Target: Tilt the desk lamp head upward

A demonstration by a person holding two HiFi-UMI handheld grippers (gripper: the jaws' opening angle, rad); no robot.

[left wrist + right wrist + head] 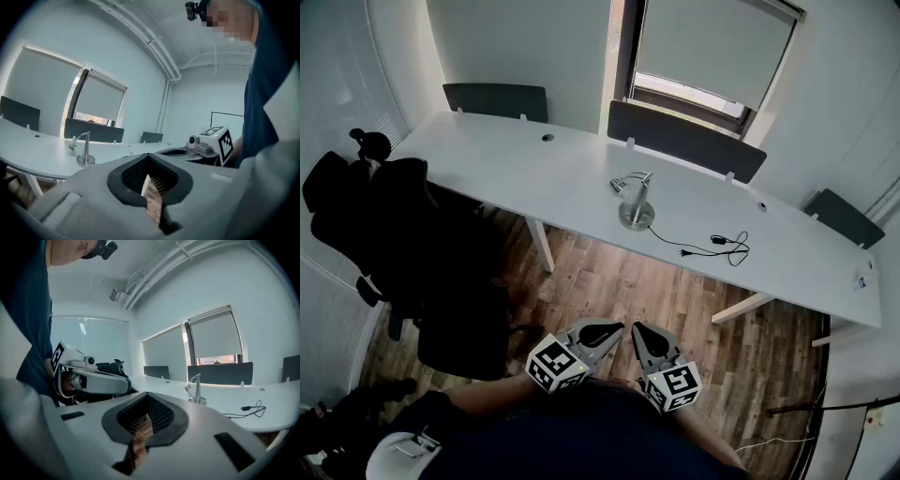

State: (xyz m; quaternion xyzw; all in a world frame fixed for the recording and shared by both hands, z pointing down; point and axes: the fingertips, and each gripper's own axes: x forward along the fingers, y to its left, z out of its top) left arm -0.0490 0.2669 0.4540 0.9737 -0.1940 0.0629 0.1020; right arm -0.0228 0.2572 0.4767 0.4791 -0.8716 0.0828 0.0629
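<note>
The person's dark-sleeved torso (581, 441) fills the 6 o'clock edge of the head view. Held close against it are the left gripper (609, 330) and the right gripper (643, 337), side by side and pointing toward 12 o'clock. Each has its jaws pressed together on nothing, with only wood floor (609, 277) showing through the slot in the gripper views. That floor lies between the grippers and the white desk (534, 173), so the task looks not yet begun. The desk lamp (636, 199) stands well apart at 12 o'clock, upright on a small round base (637, 217), with its lamp head (620, 185) drooping toward 9 o'clock on a thin bent neck. A black cable (712, 247) trails from the base toward 4 o'clock and ends in a loose coil. A black office chair (389, 230) sits at 9 o'clock, clear of the direct path. The likely trouble is the lamp's slim build. An upward push on the head with nothing steadying the base could slide or topple the whole lamp instead of bending the neck. Closed jaws nudging the small head could also slip off it. A gripper sweeping in from 3 o'clock could catch the cable and drag the base.
</note>
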